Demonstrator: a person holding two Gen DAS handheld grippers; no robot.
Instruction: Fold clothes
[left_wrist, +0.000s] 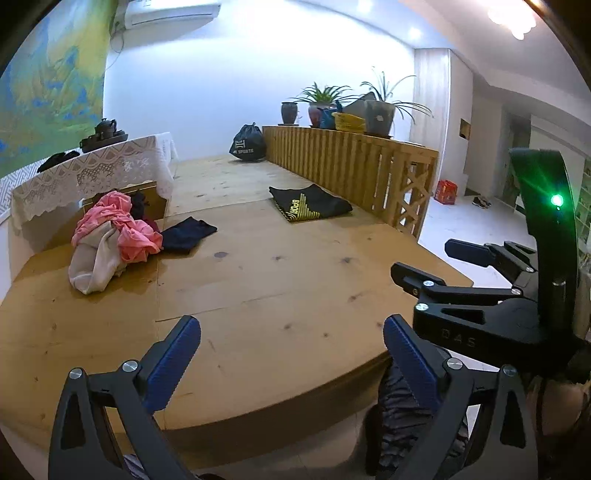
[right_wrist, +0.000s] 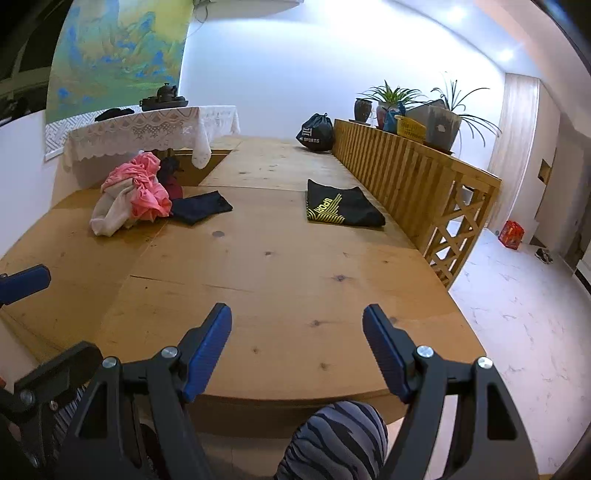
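Observation:
A crumpled pile of pink and cream clothes (left_wrist: 110, 243) (right_wrist: 133, 195) lies at the far left of the wooden platform (left_wrist: 258, 280) (right_wrist: 277, 266). A dark navy garment (left_wrist: 188, 232) (right_wrist: 201, 206) lies flat beside the pile. Over by the railing rests a folded black garment with a yellow print (left_wrist: 310, 205) (right_wrist: 340, 208). My left gripper (left_wrist: 291, 332) hovers over the platform's near edge, open and holding nothing. My right gripper (right_wrist: 297, 314) (left_wrist: 423, 258) is to its right, also open and holding nothing. Both are well short of all the clothes.
A slatted wooden railing (left_wrist: 351, 166) with potted plants on top borders the platform's right side. A black drawstring bag (left_wrist: 248, 144) sits at the far end. A lace-covered table (left_wrist: 92, 173) stands behind the pile. A person's knee in striped trousers (right_wrist: 332, 435) is below the near edge.

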